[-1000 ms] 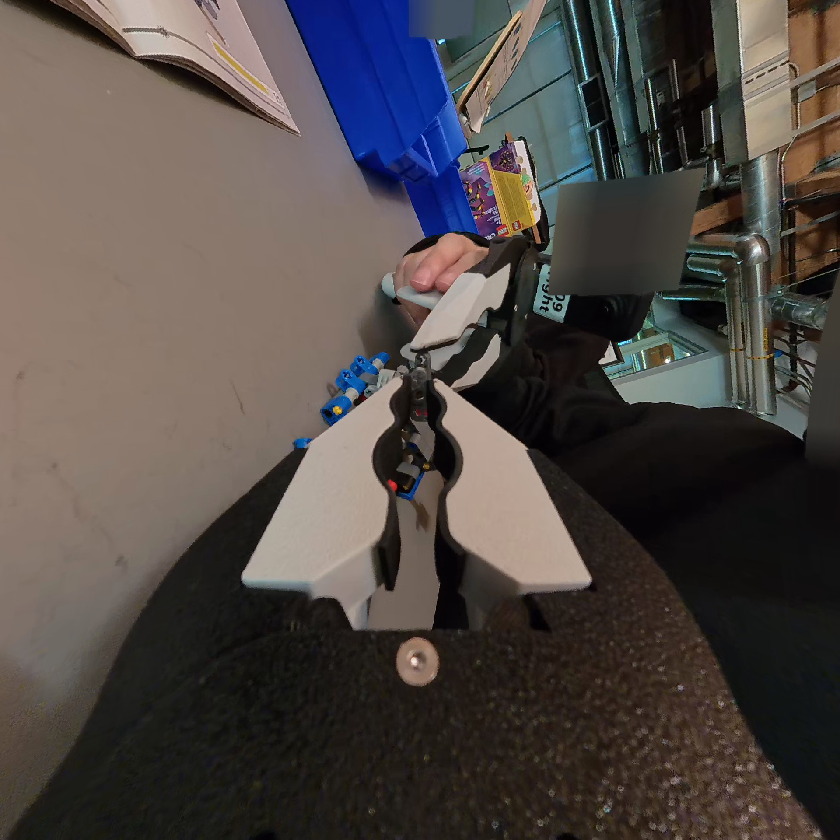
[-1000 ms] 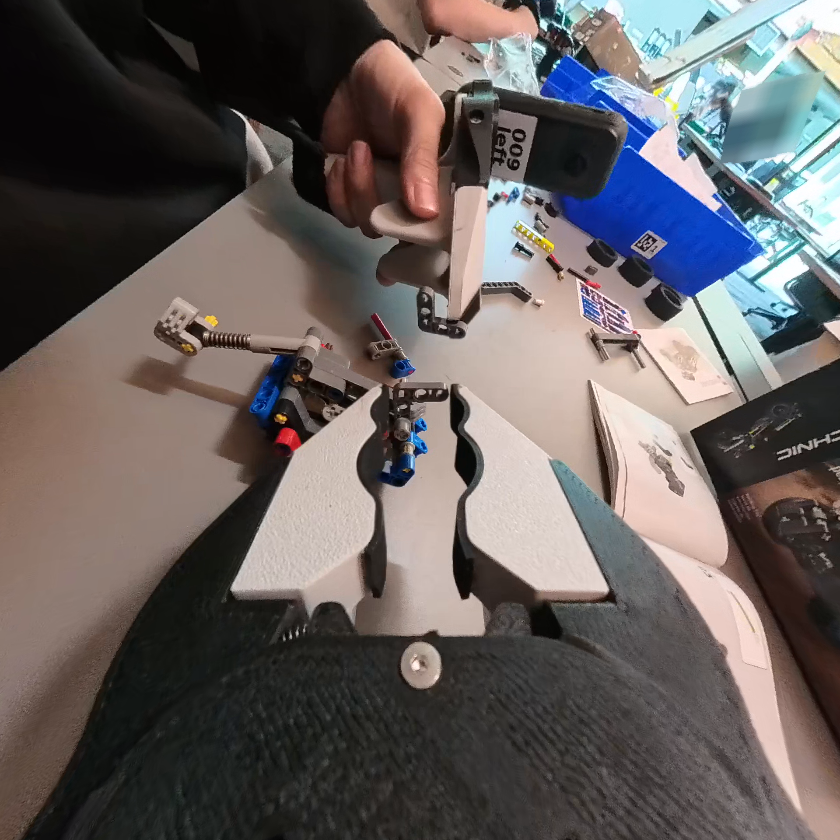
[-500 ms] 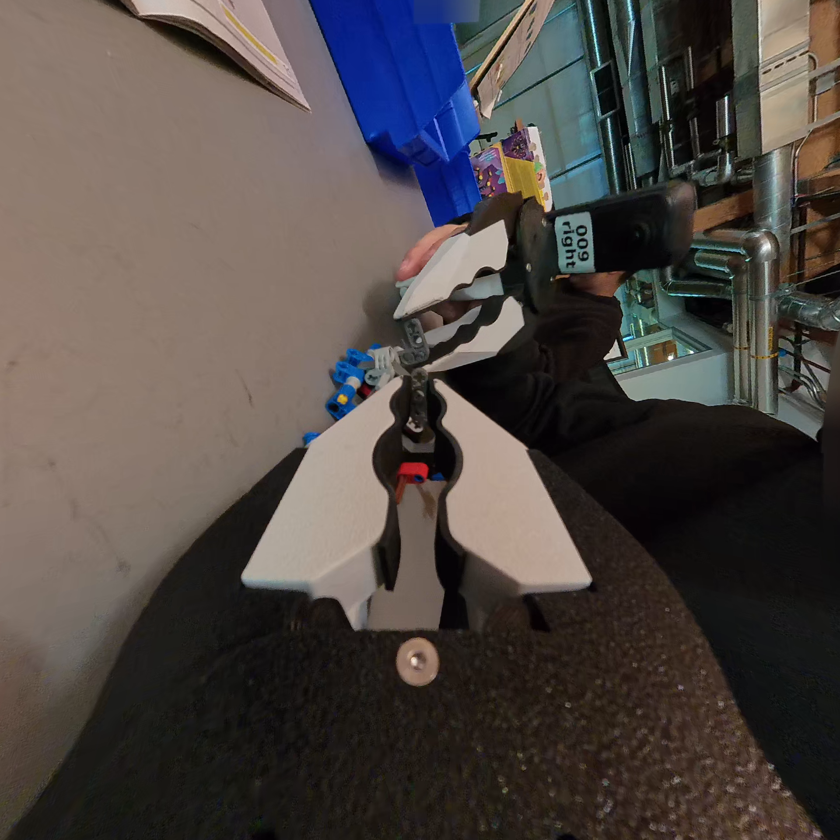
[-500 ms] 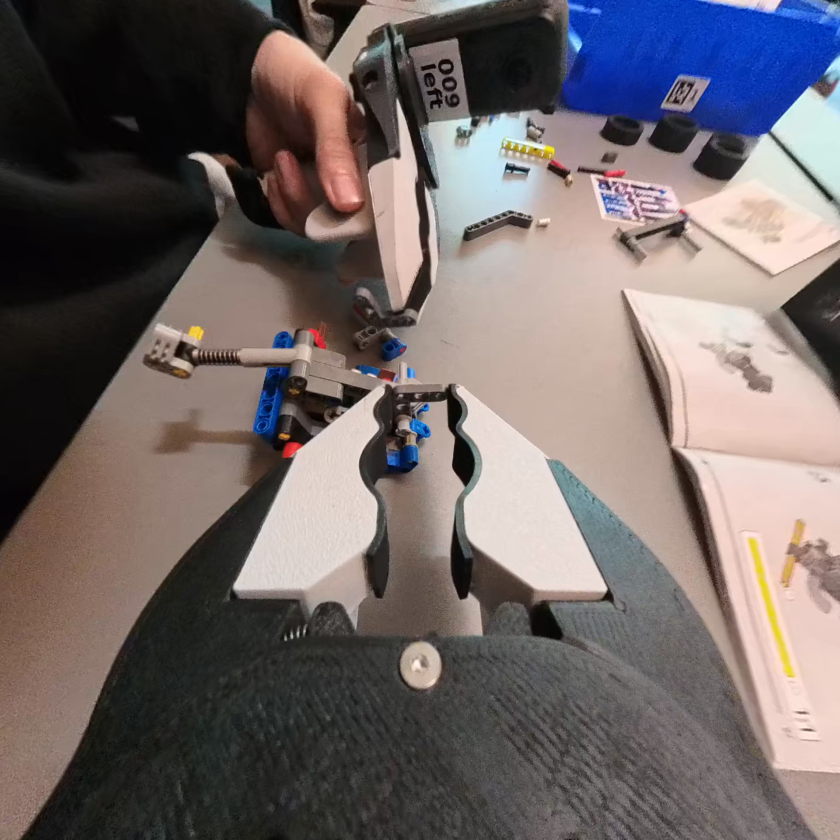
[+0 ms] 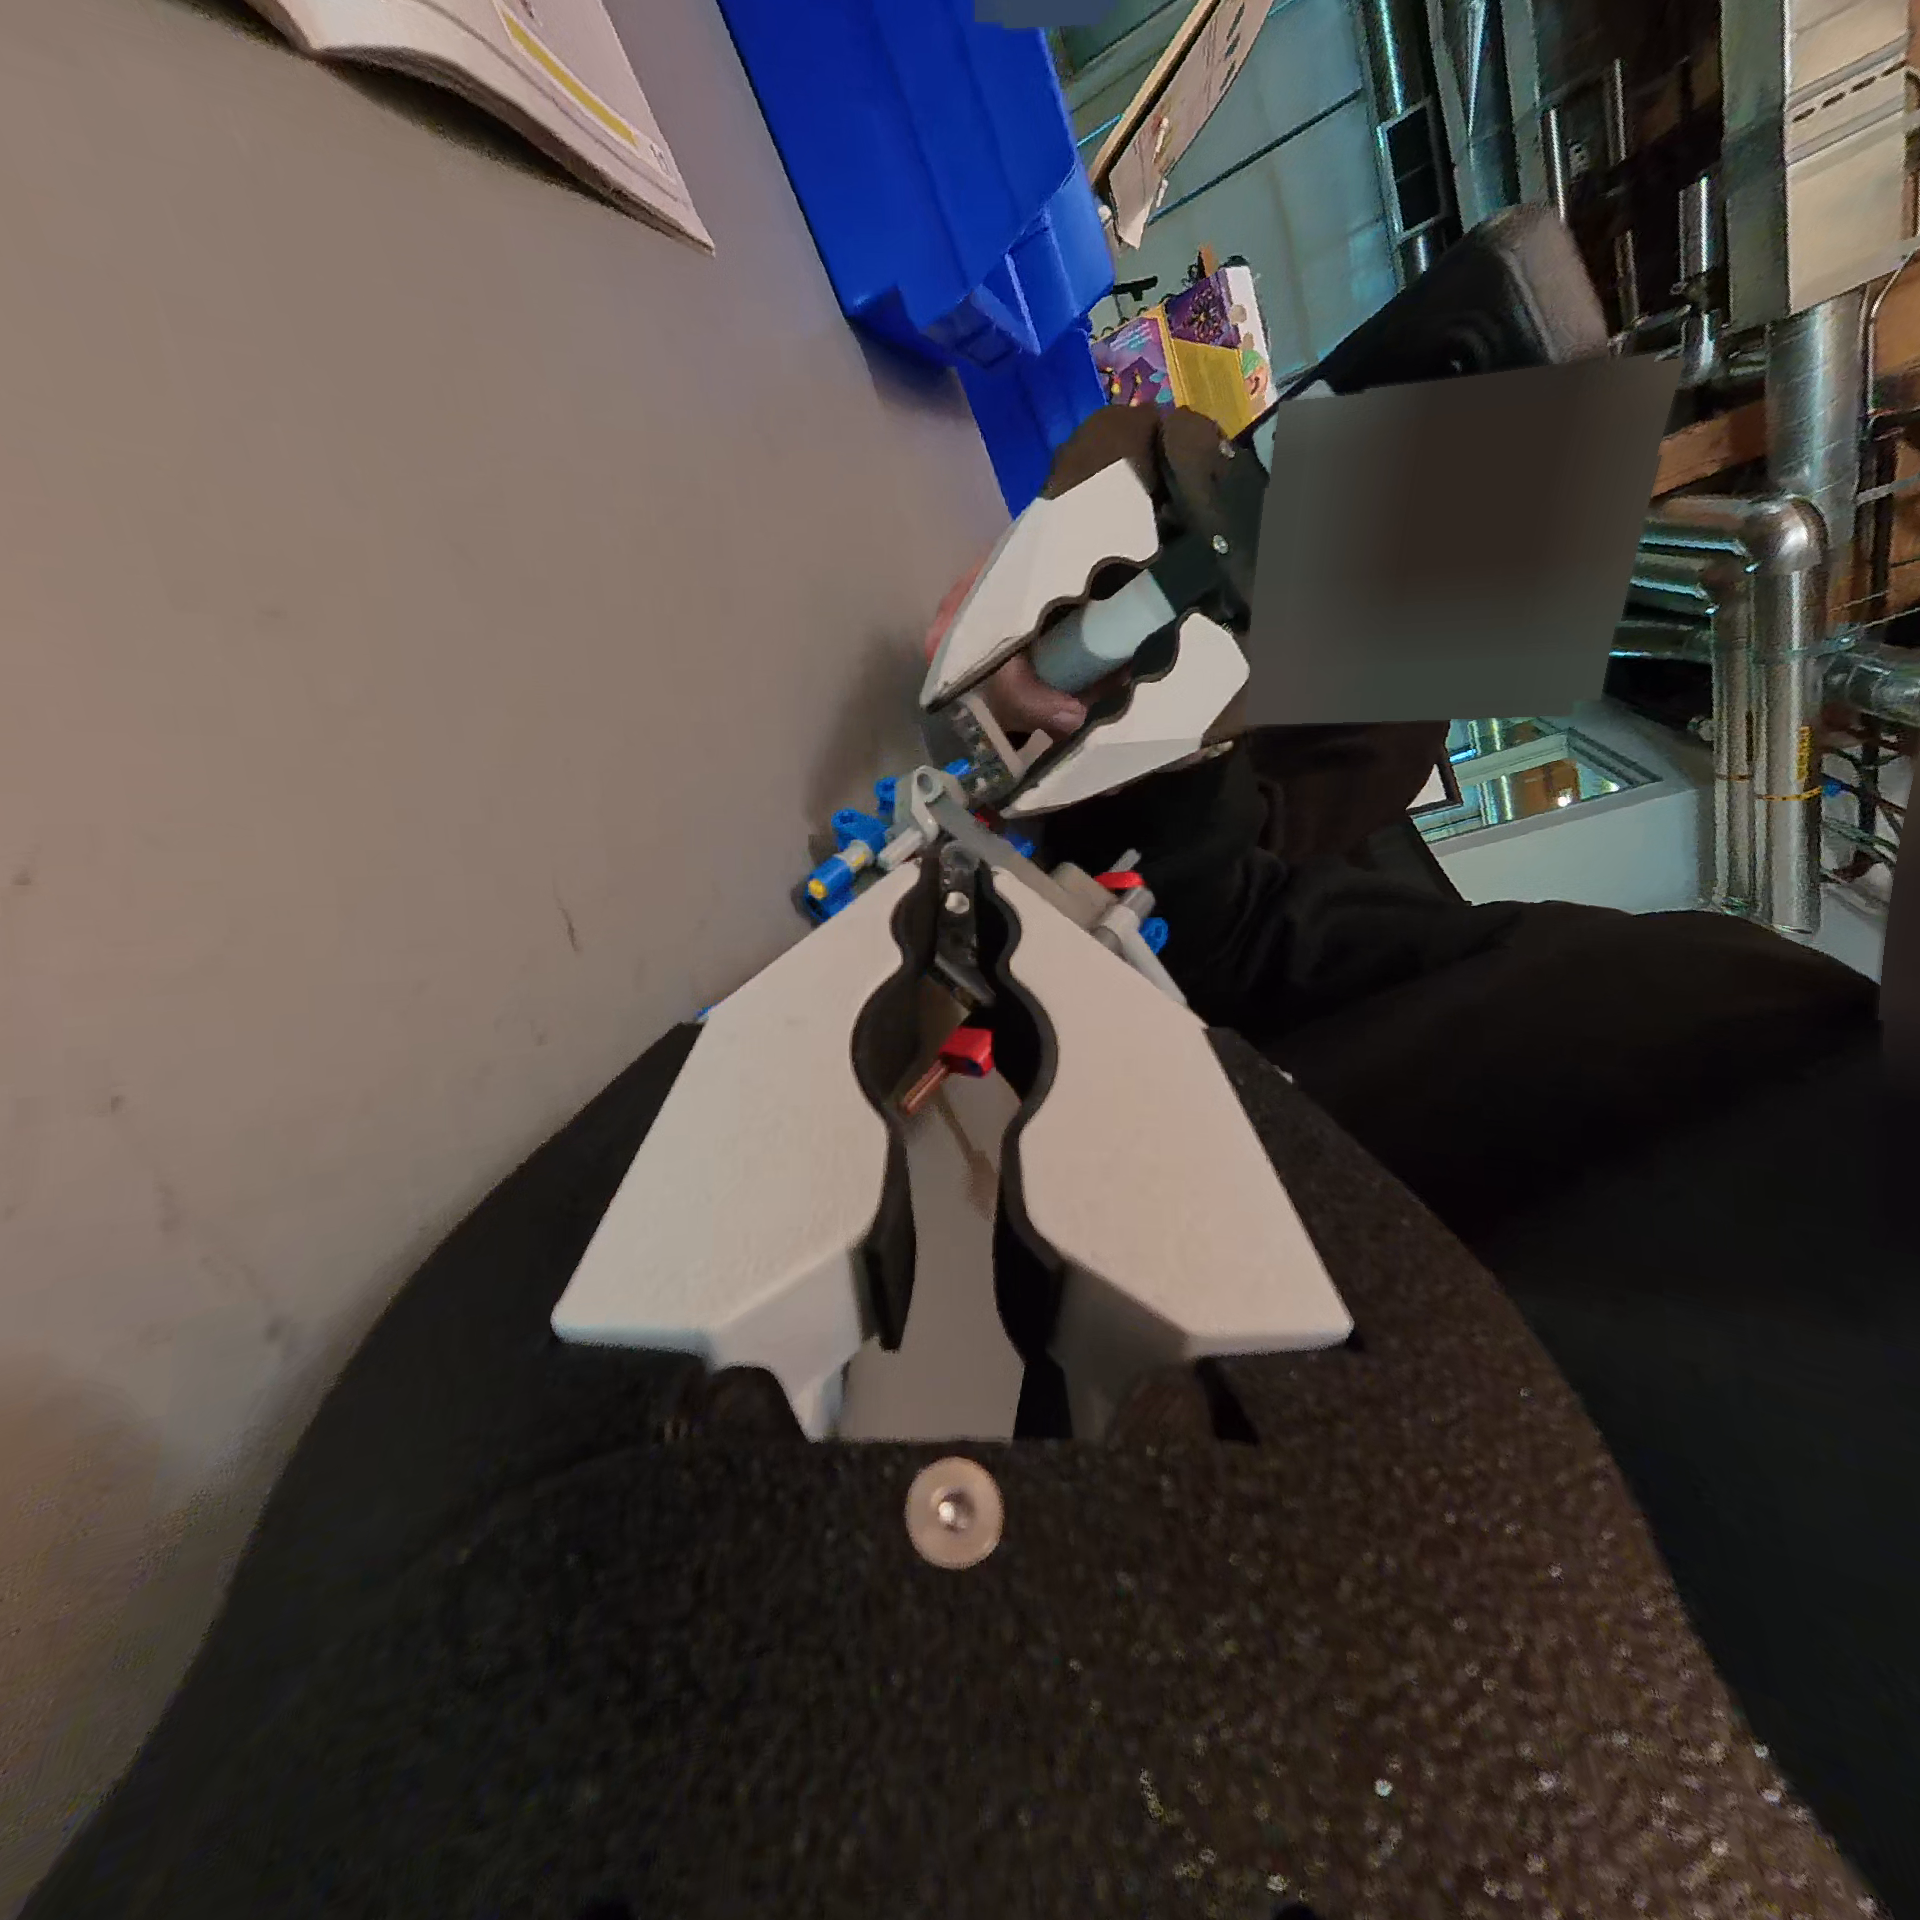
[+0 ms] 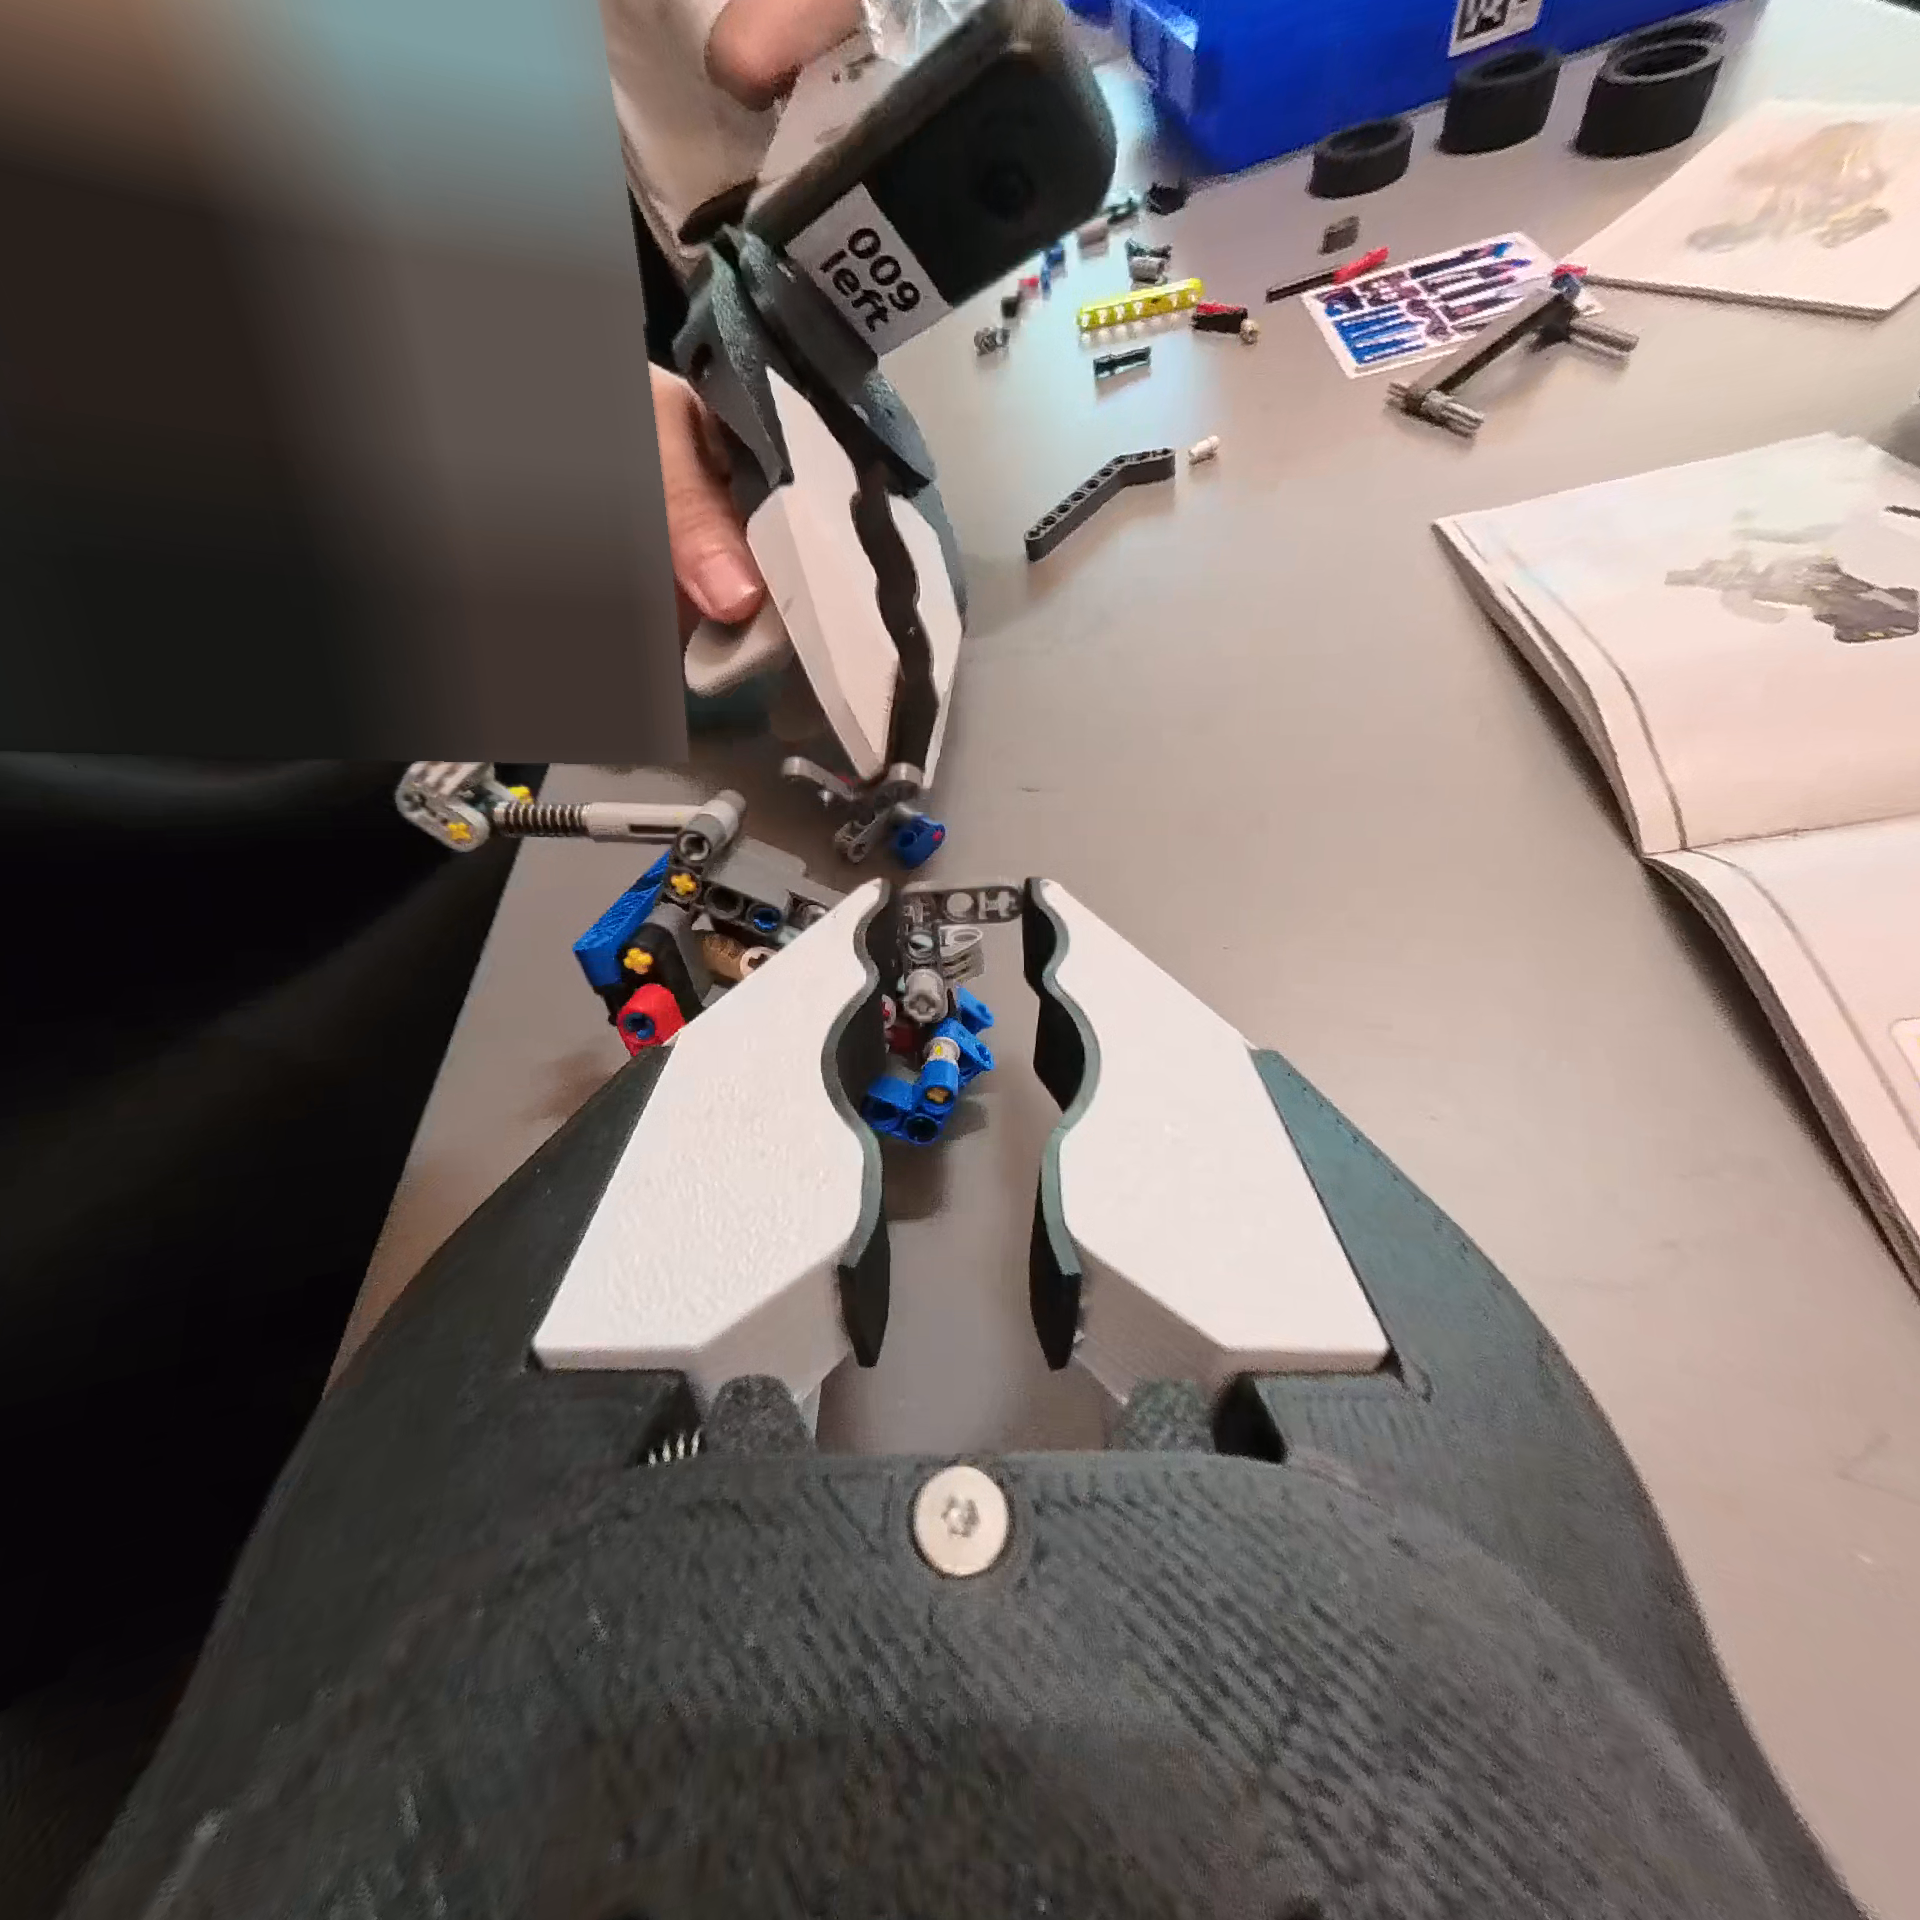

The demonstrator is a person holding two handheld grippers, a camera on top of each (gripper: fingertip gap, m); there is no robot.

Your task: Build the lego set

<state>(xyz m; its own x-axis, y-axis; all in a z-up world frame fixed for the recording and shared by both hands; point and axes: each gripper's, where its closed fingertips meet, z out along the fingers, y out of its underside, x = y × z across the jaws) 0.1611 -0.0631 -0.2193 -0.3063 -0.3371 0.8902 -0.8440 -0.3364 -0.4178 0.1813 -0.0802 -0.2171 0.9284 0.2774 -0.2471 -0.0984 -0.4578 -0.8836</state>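
The right gripper (image 6: 954, 902) clamped a grey holed beam (image 6: 961, 906) carrying blue connectors (image 6: 928, 1081); the left gripper (image 6: 902, 771), nearly closed, pinched a small grey lever (image 6: 831, 777). Booklet (image 6: 1704, 665) right, tyres (image 6: 1507, 94) far.

Right gripper (image 6: 956, 904) clamping grey beam (image 6: 971, 902)

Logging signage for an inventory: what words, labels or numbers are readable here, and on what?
I won't quote writing; its bearers:
White label on the black camera of the left tongs: legible.
Black-and-white tag on the blue bin: a code pattern.
Sticker sheet: too small.
Open booklet: too small.
Purple-yellow box: blurred.
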